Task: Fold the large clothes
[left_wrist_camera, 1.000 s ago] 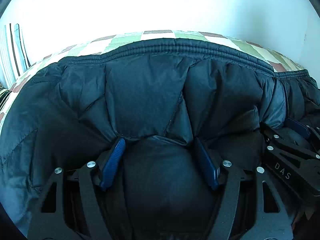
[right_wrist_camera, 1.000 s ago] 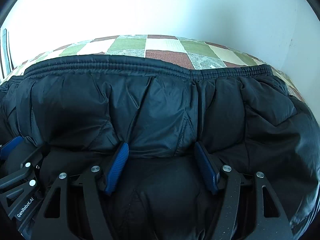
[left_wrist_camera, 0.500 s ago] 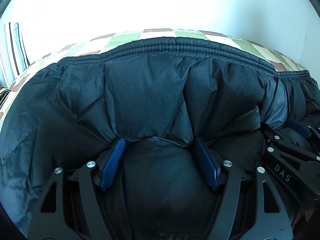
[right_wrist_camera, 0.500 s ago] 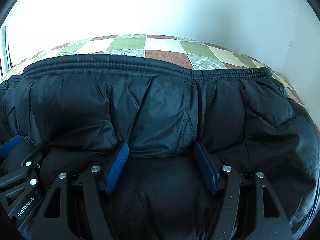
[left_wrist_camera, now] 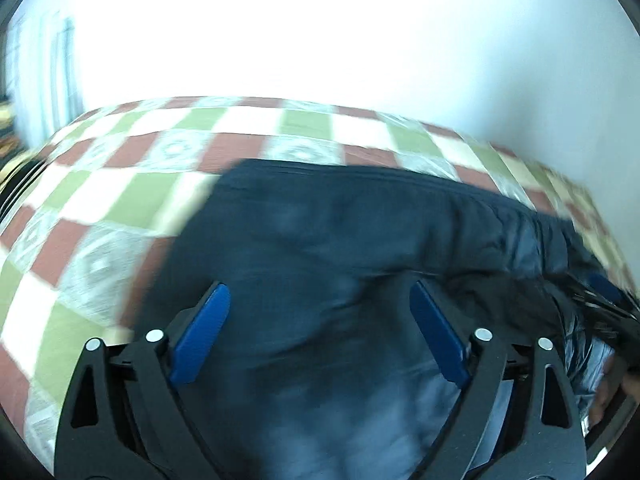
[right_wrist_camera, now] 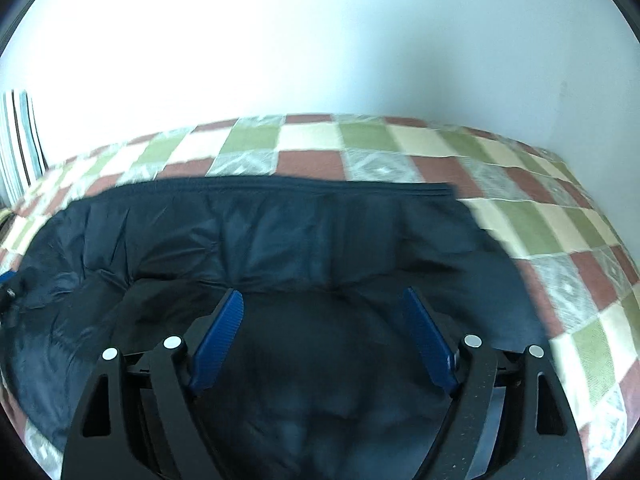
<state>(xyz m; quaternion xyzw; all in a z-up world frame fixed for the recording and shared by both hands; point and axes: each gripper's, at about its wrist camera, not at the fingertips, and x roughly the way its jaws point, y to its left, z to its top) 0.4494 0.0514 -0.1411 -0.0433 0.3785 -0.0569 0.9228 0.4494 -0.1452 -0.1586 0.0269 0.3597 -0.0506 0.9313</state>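
Your left gripper (left_wrist_camera: 316, 334) and right gripper (right_wrist_camera: 320, 336) have both just been opening and now stand released, pads clear of the fabric, with the black padded jacket (right_wrist_camera: 280, 232) lying below and ahead of each pair of blue fingers (left_wrist_camera: 200, 336). The jacket sits on the checked bedspread (right_wrist_camera: 540, 216), its long axis running side to side and its ribbed hem (right_wrist_camera: 304, 187) along the far edge toward the wall. Neither hand looks nearer, I judge, and you have no containers in view.
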